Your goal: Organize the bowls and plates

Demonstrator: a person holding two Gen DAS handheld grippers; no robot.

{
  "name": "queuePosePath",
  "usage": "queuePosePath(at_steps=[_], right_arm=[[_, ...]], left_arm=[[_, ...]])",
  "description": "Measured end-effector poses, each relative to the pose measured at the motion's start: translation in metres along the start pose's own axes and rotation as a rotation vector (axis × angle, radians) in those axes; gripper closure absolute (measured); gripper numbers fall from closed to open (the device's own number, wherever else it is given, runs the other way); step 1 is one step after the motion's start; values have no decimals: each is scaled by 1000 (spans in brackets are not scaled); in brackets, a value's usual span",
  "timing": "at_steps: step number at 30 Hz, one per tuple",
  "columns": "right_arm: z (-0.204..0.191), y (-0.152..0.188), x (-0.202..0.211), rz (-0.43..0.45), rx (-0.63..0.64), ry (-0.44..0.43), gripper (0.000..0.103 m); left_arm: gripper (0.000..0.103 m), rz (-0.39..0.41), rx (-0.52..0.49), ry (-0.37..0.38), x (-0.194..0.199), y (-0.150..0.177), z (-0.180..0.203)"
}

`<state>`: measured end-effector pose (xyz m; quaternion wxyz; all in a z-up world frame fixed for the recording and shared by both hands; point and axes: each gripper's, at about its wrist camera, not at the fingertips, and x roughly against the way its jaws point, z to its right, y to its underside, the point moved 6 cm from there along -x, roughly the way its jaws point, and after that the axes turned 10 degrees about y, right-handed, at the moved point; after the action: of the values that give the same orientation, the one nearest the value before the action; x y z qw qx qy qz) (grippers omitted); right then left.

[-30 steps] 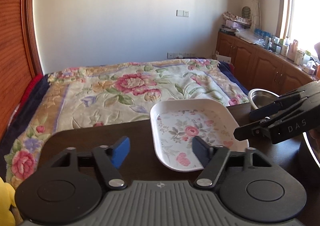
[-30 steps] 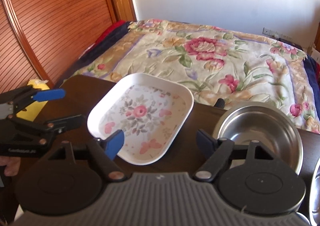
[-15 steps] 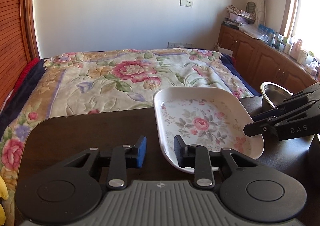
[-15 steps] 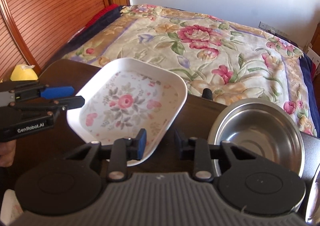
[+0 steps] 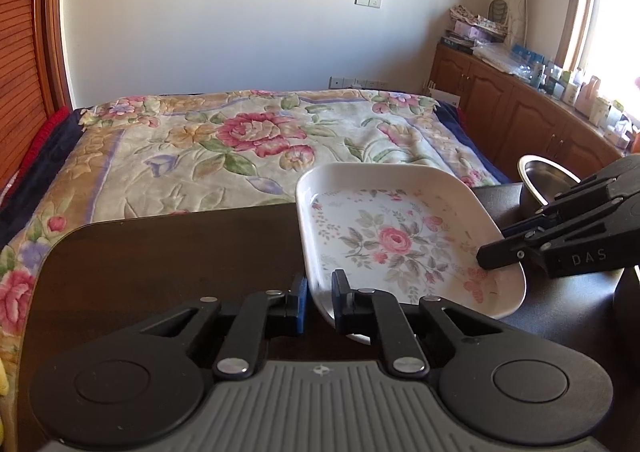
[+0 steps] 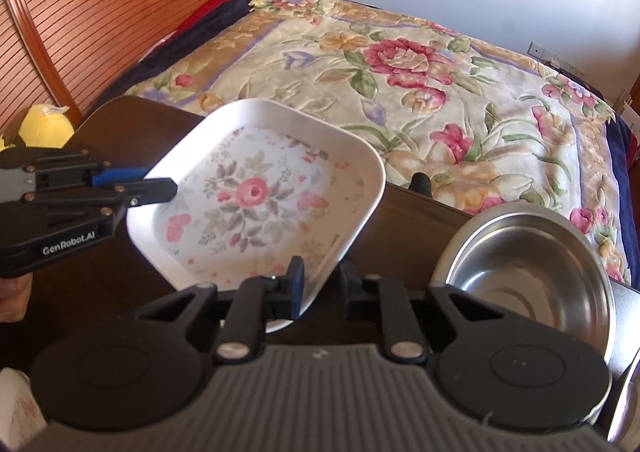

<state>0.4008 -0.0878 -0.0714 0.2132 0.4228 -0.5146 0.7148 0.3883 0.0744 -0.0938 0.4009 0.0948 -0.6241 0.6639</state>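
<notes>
The left gripper (image 5: pixel 319 302) has its fingers (image 5: pixel 298 306) clenched on the near left rim of the floral plate (image 5: pixel 394 240), one pad outside, one inside. The right gripper (image 6: pixel 322 286) is closing on the opposite edge of the same plate, with the rim between its fingers (image 6: pixel 294 286); the pads appear to press it.

The plate sits tilted on the dark desk (image 5: pixel 172 252), near its far edge. Just beside it stands a steel bowl (image 6: pixel 524 268), empty, close to the right gripper's outer finger.

The right wrist view shows the whole bowl, a second metal rim at the bottom right corner, a yellow object (image 6: pixel 46 124) beyond the desk's left end, and part of a hand at the left border. The left wrist view shows only a slice of the bowl behind the other gripper, plus wooden cabinets (image 5: pixel 516 112) under a window, their top crowded with bottles and boxes.

Behind the desk lies a bed with a flowered blanket (image 5: pixel 248 136), a white wall with sockets, and slatted wooden panelling on the left.
</notes>
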Motion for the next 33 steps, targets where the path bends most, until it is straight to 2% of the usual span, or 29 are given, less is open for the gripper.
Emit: queuePosePath(at_steps=[11,33], right_arm=[[-1,10,14,37,-43,-55,88],[-5,38,86,141,-60,-96,88]], left_arm=[[89,-5,4,-3,30,11,8],[88,63,-45,-8,110,25,53]])
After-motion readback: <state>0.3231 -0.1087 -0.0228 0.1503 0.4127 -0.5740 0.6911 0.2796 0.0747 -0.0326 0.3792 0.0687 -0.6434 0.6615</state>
